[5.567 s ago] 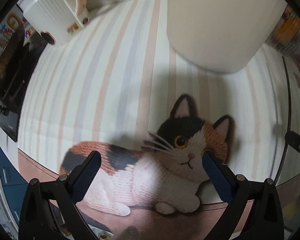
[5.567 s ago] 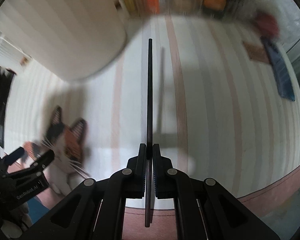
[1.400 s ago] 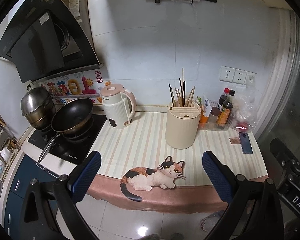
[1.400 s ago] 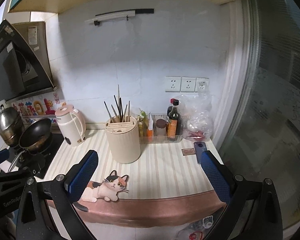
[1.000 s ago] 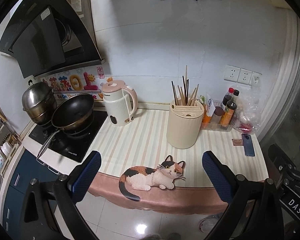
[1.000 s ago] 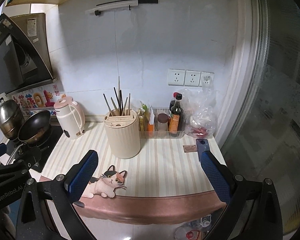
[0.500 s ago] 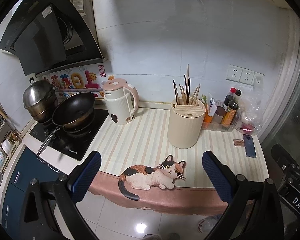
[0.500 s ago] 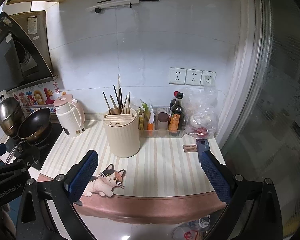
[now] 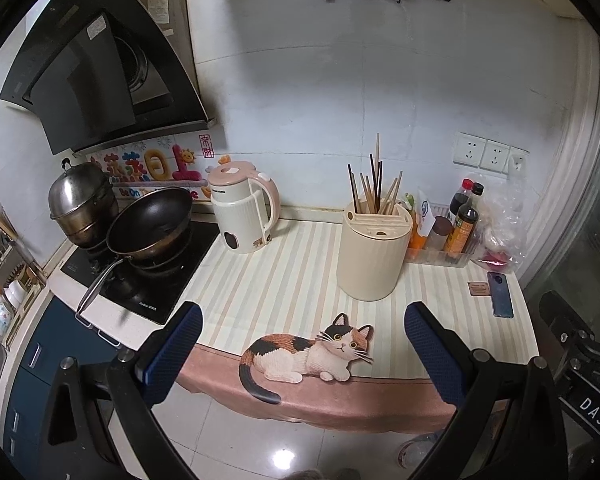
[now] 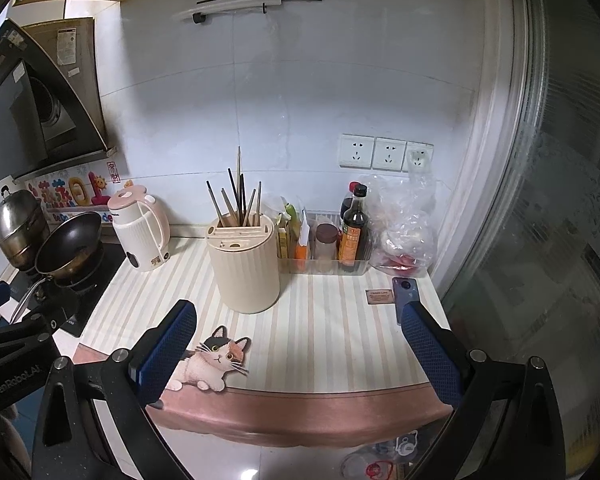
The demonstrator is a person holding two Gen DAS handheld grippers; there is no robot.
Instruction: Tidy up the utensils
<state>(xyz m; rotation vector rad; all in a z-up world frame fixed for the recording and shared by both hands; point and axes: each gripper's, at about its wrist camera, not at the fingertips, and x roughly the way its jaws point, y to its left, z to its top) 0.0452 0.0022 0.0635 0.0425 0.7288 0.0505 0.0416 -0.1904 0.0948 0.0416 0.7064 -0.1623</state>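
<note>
**Fingers spread and empty, chopsticks standing in the holder**

Fingers [image 9: 184,330] of the left gripper [image 9: 298,344] stand wide apart with nothing between them, and the right gripper [image 10: 296,342] is the same: blue pads spread, touching nothing, both held back from the front edge of the surface [image 10: 340,340] and above the floor.

Every utensil in view, a bundle of chopsticks [image 9: 374,188], stands upright and slightly fanned in the rear slot of the cream holder [image 9: 372,256], tips up, so they lean on the slot walls rather than on each other. The holder sits toward the back of the surface, right of its middle. No loose utensil shows anywhere on the striped mat, so the sorting looks finished, and the withdrawn, open stance of both grippers fits that reading.

Just right of the holder, a clear tray of sauce bottles [image 10: 354,228] stands against the back edge, with a plastic bag [image 10: 404,228] in the back right corner. A phone [image 9: 500,294] lies flat near the right edge. A pink-lidded kettle [image 9: 244,212] stands at the back left, beside the hob with its wok [image 9: 150,220] and steel pot [image 9: 82,200]. The cat picture [image 9: 312,354] lies at the front edge.
</note>
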